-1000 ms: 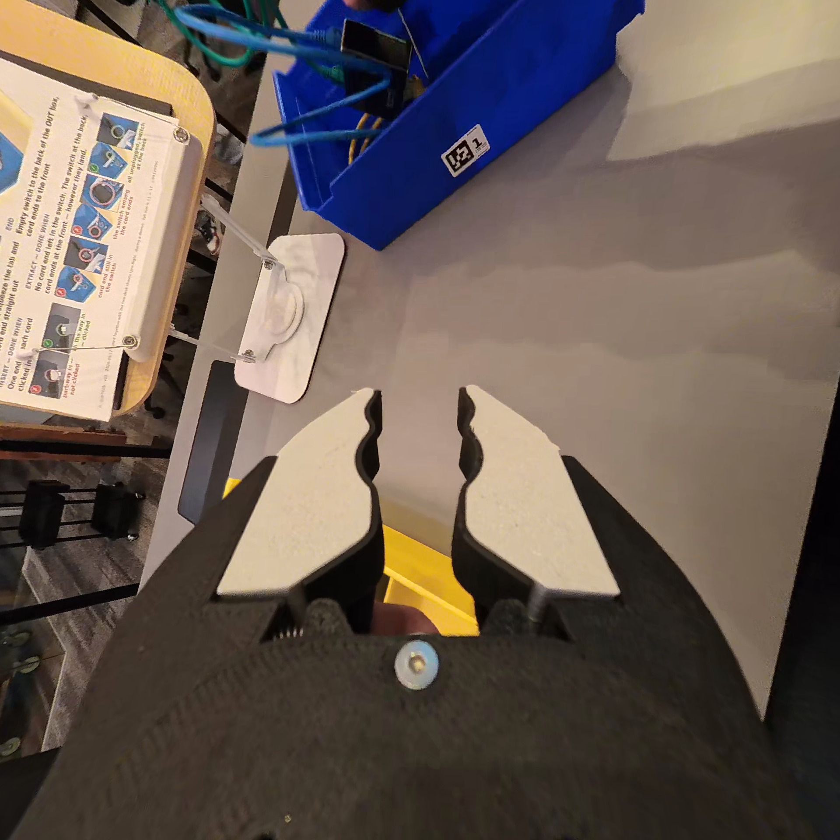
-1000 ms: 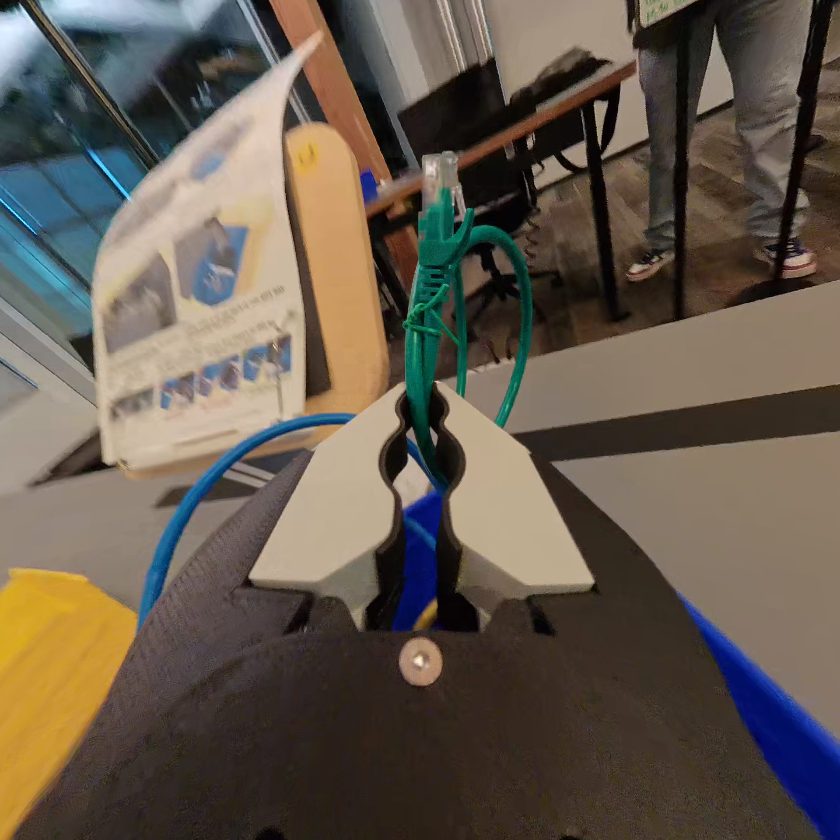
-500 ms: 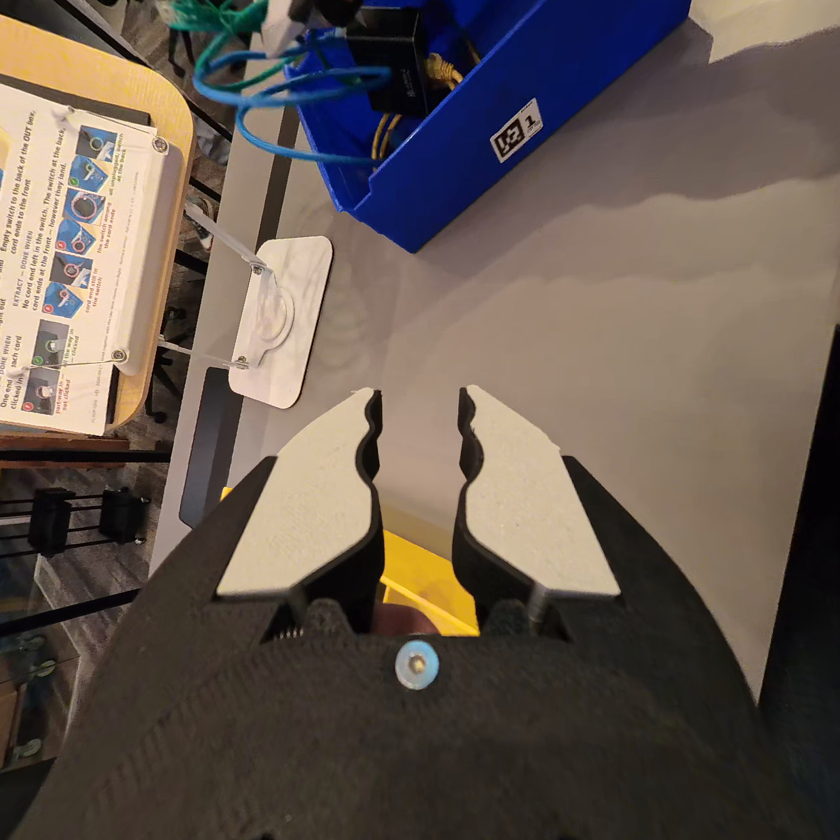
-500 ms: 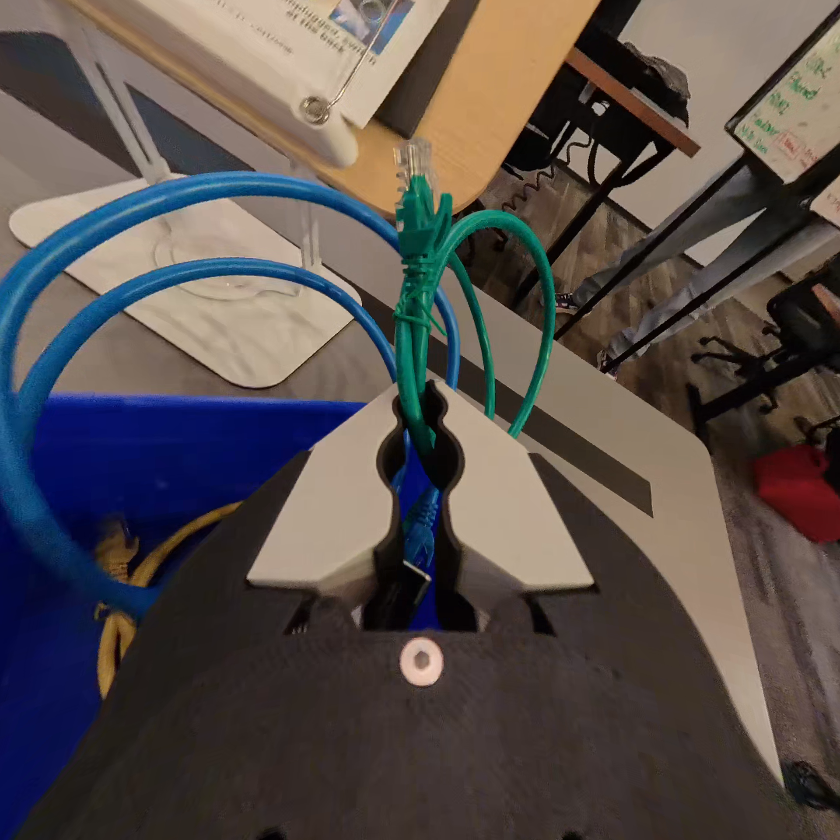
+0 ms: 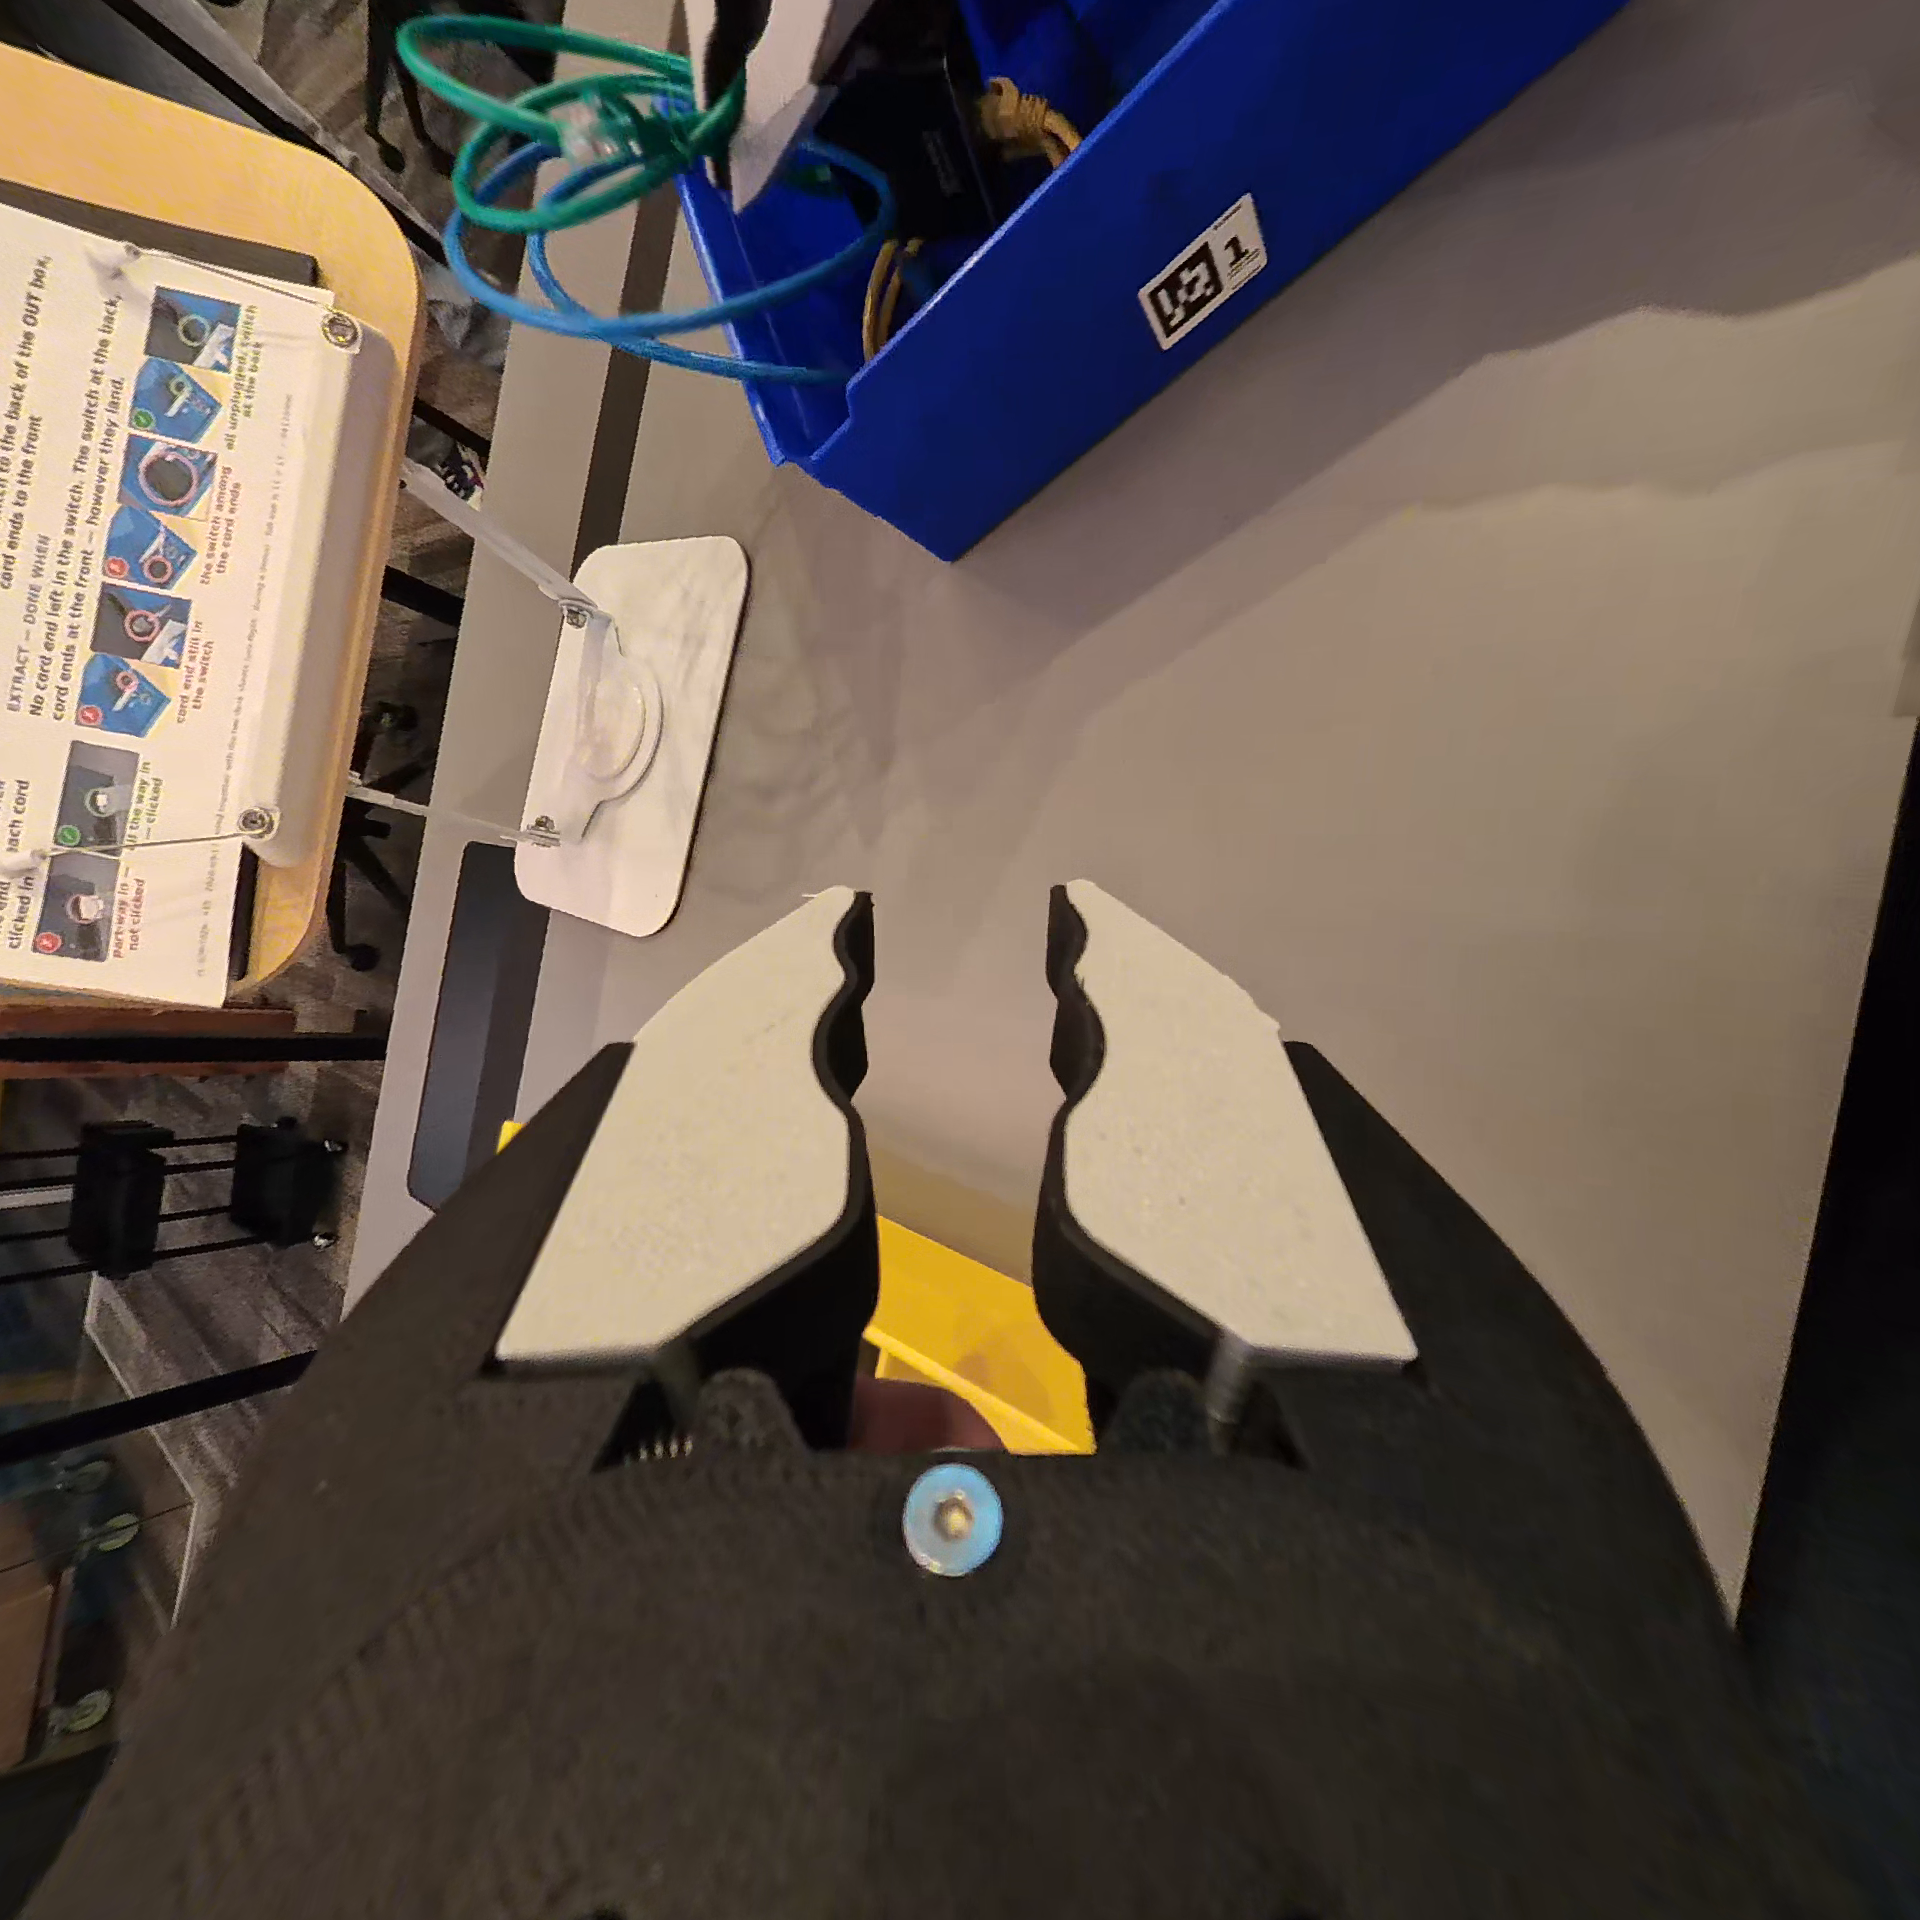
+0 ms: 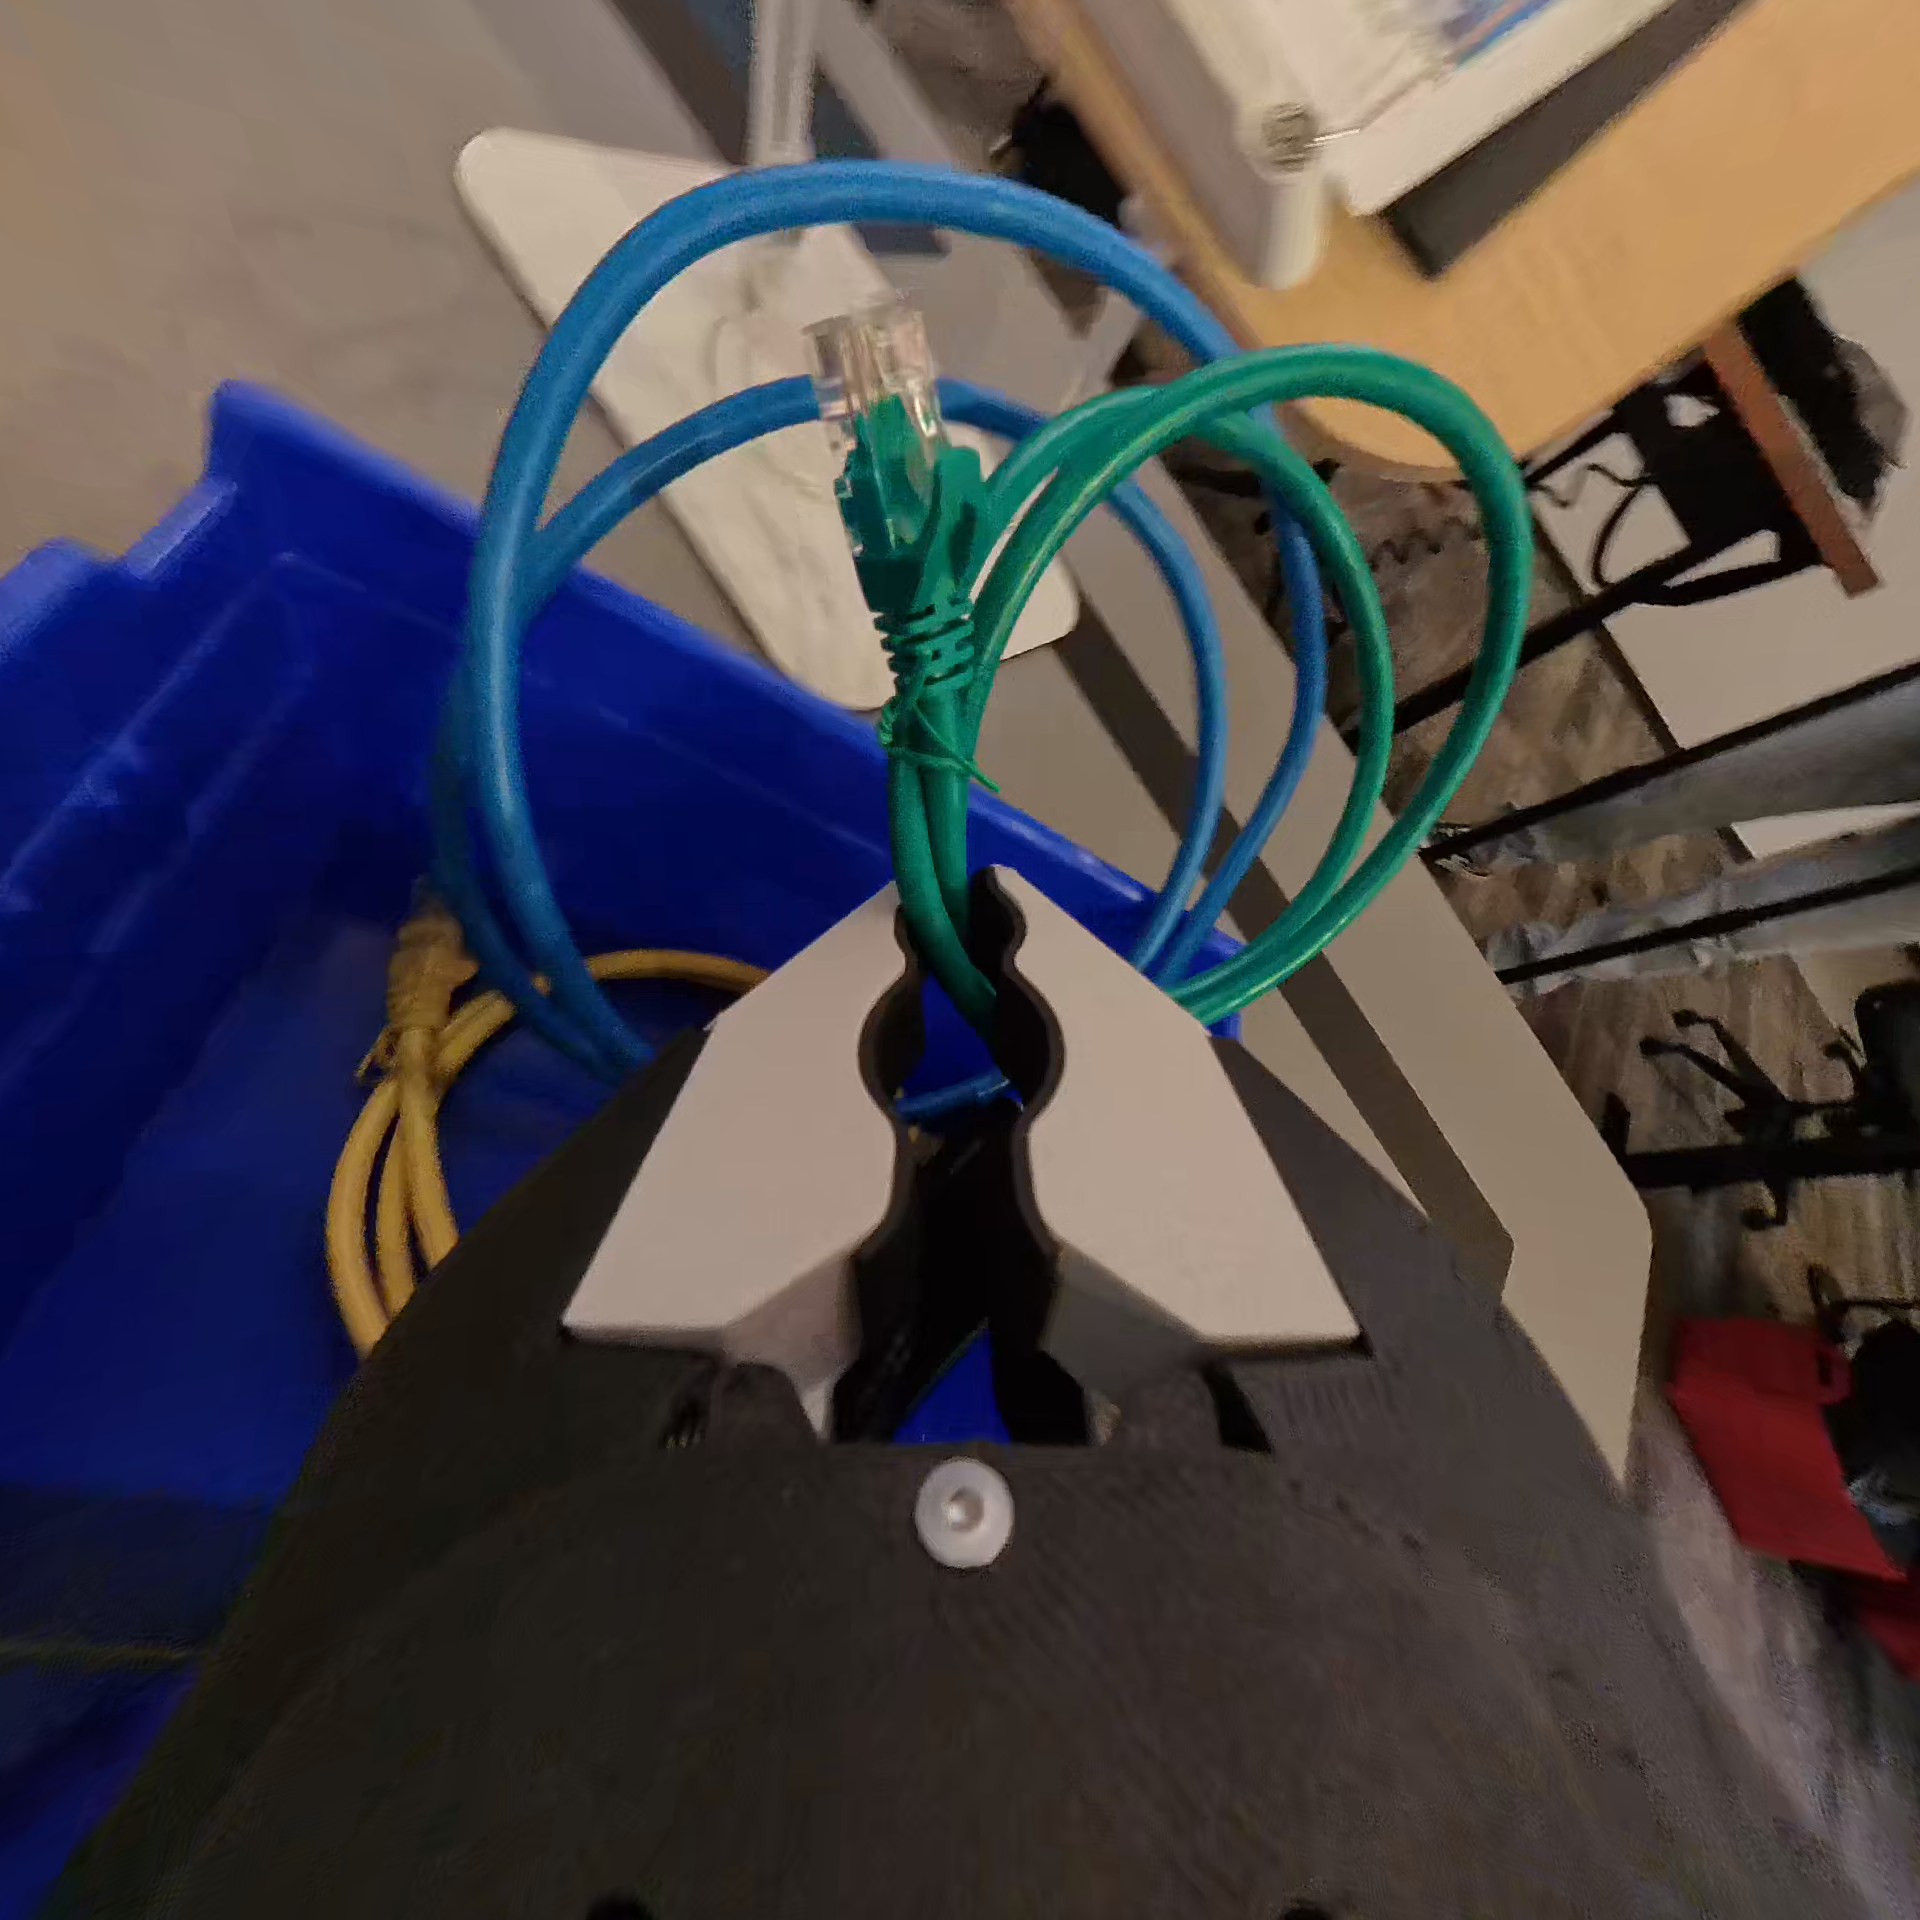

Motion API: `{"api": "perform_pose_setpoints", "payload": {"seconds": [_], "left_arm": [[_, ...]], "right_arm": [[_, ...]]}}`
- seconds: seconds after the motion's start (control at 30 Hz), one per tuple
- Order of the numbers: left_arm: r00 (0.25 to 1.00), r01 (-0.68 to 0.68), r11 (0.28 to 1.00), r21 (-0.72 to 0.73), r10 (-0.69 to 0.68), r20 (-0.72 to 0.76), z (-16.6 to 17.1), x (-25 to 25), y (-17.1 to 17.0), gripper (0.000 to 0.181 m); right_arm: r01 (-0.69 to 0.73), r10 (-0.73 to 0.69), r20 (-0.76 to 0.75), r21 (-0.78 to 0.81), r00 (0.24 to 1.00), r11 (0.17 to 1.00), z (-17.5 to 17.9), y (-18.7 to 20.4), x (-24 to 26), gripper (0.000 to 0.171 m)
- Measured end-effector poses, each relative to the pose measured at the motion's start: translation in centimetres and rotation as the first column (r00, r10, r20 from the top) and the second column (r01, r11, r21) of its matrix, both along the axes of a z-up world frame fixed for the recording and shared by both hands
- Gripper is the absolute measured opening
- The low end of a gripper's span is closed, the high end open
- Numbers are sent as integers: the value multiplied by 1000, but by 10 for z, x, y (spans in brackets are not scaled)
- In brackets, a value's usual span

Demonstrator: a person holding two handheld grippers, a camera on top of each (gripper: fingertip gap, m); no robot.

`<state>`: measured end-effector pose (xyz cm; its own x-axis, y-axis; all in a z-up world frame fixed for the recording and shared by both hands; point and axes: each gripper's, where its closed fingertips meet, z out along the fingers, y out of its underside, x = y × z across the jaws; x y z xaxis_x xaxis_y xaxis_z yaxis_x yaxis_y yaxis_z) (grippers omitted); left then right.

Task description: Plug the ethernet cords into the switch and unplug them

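My right gripper is shut on a green ethernet cord, its clear plug pointing up and away. It hangs over the near corner of the blue bin. A blue cord loops up out of the bin beside it, and a yellow cord lies coiled inside. In the left wrist view the green cord, blue cord and a black switch show at the blue bin. My left gripper is open and empty above the grey table.
A white stand base holds an instruction sheet at the table's left edge. A yellow bin lies under my left gripper. A tan table and black furniture legs stand beyond the table edge. Tip to tip, the grippers are about 35 cm apart.
My right gripper has tilted and dropped toward the bin with the green cord in it. The left gripper's view has shifted a little, bringing the bin and cords closer to the top left.
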<state>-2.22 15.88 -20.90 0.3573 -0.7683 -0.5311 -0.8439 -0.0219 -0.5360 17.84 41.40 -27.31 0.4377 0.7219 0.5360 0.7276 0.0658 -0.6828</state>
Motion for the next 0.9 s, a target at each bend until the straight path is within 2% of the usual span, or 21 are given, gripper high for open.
{"api": "perform_pose_setpoints", "payload": {"seconds": [0.13, 0.2, 0.3, 0.43, 0.57, 0.67, 0.73, 0.83, 0.9], "left_arm": [[1000, 6, 1000, -8, -6, -18, -5, 3, -1, 32], [1000, 6, 1000, -5, -7, -25, -4, 3, -1, 32], [1000, 6, 1000, 1, -6, -26, -1, 3, -3, 32], [1000, 6, 1000, 12, -6, -24, 3, 1, -5, 32], [1000, 9, 1000, 11, -9, -27, 3, 2, -5, 32], [999, 14, 1000, 11, -14, -41, 2, 2, -6, 32], [999, 11, 1000, 17, -10, -51, 4, 1, -7, 32], [999, 8, 1000, 27, -7, -43, 9, 0, -8, 32], [999, 7, 999, 35, -5, -42, 12, -2, -8, 32]], "right_arm": [[-136, 152, 234, -80, 960, 987, -25, -28, -13, 5], [-144, 178, 353, -122, 918, 982, -39, -34, -12, 6], [-138, 246, 452, -258, 858, 956, -64, -48, -9, 6], [-26, 121, 492, -196, 862, 980, -69, -31, 0, 6], [99, 66, 637, -220, 768, 970, -88, -24, 26, 4], [226, 1, 670, -252, 742, 941, -92, -10, 45, 4], [298, -29, 724, -247, 689, 922, -92, 0, 62, 2], [436, -144, 731, -226, 667, 871, -92, 23, 90, 4], [455, -143, 727, -253, 671, 854, -90, 24, 96, 2]]}}
